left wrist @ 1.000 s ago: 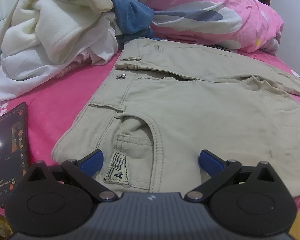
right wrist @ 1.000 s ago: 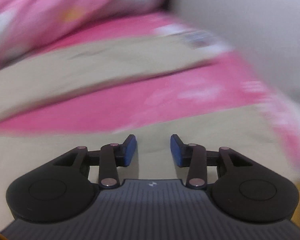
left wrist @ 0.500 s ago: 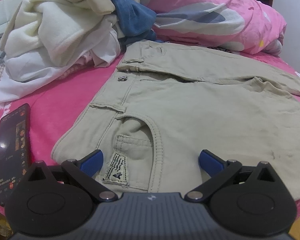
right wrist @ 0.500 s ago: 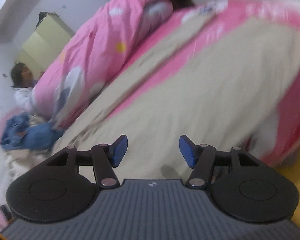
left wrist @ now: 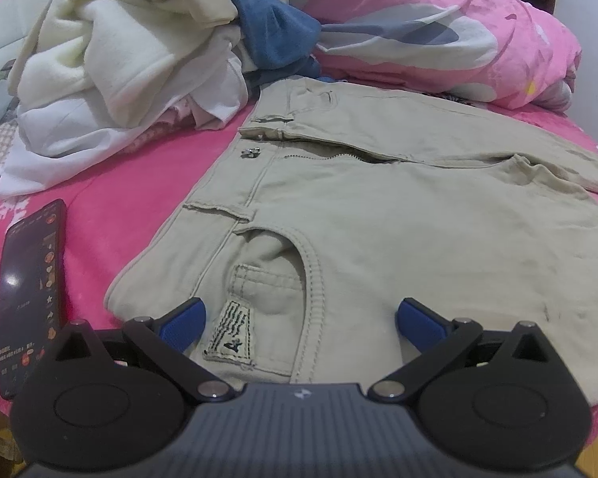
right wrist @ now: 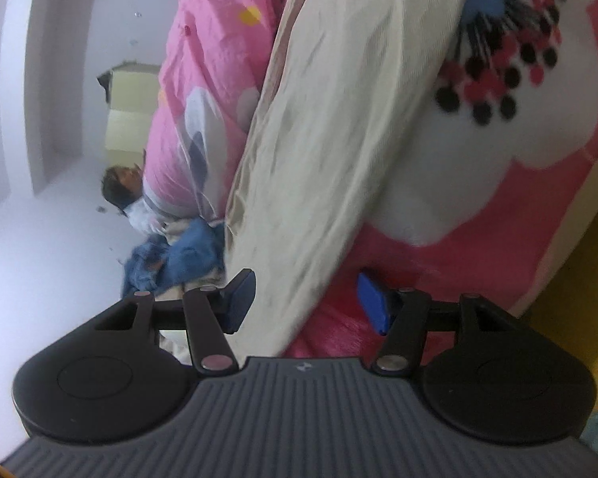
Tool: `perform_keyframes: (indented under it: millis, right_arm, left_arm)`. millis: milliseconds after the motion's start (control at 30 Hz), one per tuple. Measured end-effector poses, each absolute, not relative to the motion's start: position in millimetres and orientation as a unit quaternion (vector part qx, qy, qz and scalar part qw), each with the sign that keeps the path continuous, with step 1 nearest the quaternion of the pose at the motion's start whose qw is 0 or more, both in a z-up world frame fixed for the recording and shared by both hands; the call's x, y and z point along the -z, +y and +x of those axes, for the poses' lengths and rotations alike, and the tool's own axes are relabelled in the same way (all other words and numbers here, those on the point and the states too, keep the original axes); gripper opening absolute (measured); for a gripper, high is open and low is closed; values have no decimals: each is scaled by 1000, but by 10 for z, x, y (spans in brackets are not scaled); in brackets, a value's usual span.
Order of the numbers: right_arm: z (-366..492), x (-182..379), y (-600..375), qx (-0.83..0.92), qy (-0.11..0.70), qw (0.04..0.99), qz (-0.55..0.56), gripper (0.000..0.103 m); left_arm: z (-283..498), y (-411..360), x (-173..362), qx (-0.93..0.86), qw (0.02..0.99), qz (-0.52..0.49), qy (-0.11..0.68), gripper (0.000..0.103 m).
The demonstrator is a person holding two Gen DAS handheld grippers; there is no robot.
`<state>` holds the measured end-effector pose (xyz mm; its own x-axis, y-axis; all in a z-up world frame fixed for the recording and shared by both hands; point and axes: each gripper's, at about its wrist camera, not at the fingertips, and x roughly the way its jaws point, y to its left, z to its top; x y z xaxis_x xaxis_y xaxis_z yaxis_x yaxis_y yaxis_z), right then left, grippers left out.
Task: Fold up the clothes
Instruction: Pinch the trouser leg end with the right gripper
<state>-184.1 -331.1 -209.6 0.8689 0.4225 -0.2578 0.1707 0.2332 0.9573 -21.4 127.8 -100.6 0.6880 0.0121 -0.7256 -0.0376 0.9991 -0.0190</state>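
Observation:
Beige trousers [left wrist: 398,219] lie flat on the pink bed sheet [left wrist: 111,183], waistband towards the clothes pile. My left gripper [left wrist: 299,322] stands wide open just above the near hip pocket and its sewn label, touching nothing. In the right wrist view the picture is rolled on its side. One trouser leg [right wrist: 331,119] runs along the bed towards my right gripper [right wrist: 307,298]. Its jaws are closing, with the leg's edge and some pink sheet between them, and the pads are clear of the cloth.
A dark phone [left wrist: 30,294] lies on the sheet left of the trousers. A pile of white, cream and blue clothes [left wrist: 139,59] sits behind, beside a pink duvet [left wrist: 438,28]. A person [right wrist: 123,187] is beyond the bed. Yellow floor [right wrist: 578,279] borders the bed edge.
The right gripper has rolled onto its side and dropped to the bed's edge by the trouser leg; its jaws stand wider than a second ago. The left gripper has stayed put.

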Motion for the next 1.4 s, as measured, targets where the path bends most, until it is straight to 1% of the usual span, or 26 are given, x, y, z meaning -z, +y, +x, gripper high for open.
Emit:
perform_keyframes:
  millis: [100,167,300,333,367,600,833,1067,1233,1400]
  right_arm:
    - [-1806,2115,-3324,-91,233,741,624,44]
    - [-1794,2142,-3351,-103,226,734,632,34]
    - [-1791,2182,-3326,-120,216,726,641,27]
    - [-1788,2199,-3312,-123,218,725,642,23]
    - [-1785,2226,-3291,-127,220,722,644,21]
    - [-1570,2304,-3037,-167,239,703,649,18]
    - [-1378,2260,-2828,-207,262,706,625,15]
    - [-1303,2291,-2760,-222,274,692,630,15]
    - [-1214,2310,-2695,-234,279,687,629,14]
    - [-1152,2339,-2629,-244,281,678,634,14]
  left_arm:
    - [-218,1271,1006,-16,919,-16,395,103]
    - [-217,1267,1009,-17,919,-15,395,103]
    - [-213,1263,1011,-18,918,-14,396,103]
    - [-212,1262,1011,-18,918,-14,396,103]
    - [-212,1262,1010,-18,918,-14,396,103]
    - [-213,1272,1003,-16,917,-19,399,103]
    - [-208,1290,997,-12,915,-18,402,103]
    - [-254,1261,924,-24,914,-13,405,103]
    - [-490,1191,752,-41,923,14,381,103]
    - [-734,1269,701,-48,924,17,379,103]
